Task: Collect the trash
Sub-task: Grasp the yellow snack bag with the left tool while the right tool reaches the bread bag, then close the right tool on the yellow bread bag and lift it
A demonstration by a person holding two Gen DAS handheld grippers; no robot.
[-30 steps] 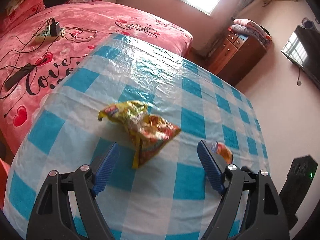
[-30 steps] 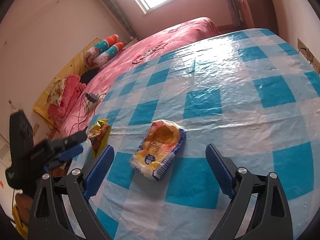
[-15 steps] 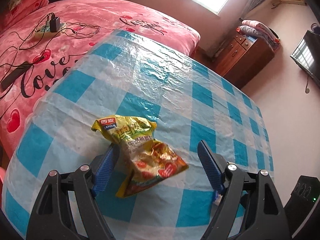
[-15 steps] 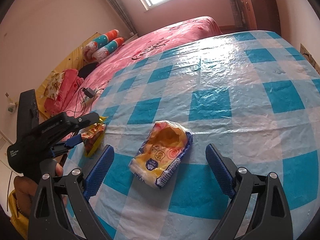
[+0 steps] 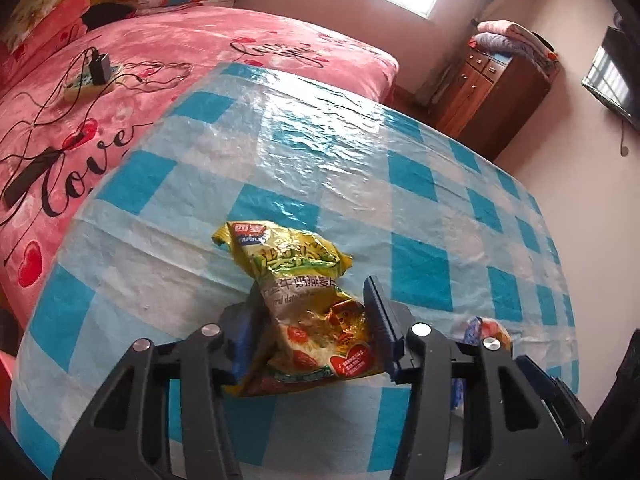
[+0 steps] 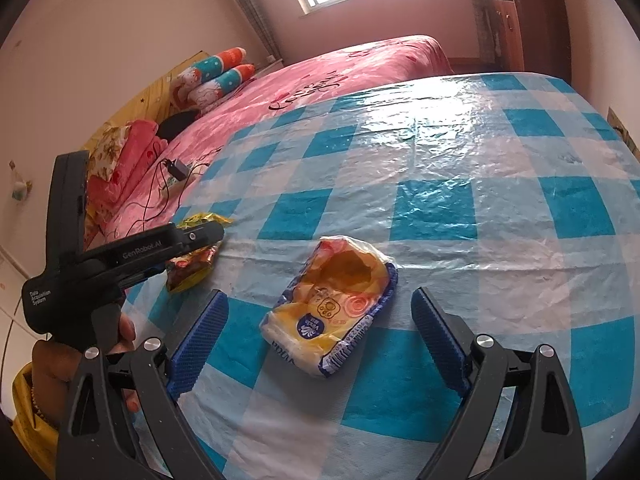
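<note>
The left tongs (image 5: 316, 320) are clamped on a yellow snack bag (image 5: 298, 300) lying near the table (image 5: 360, 152) edge beside the pink bed (image 5: 120, 80). Only the right wrist view shows the hand (image 6: 60, 364) gripping that tool, and the right tongs (image 6: 320, 336) spread wide, grasping nothing, around a yellow-and-blue wrapper (image 6: 332, 308) on the checked cloth. The left view catches just a sliver of that wrapper behind its finger.

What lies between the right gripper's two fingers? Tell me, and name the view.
In the right wrist view, the open right gripper has the yellow-and-blue wrapper lying on the checked tablecloth between its fingers, touching neither.
</note>
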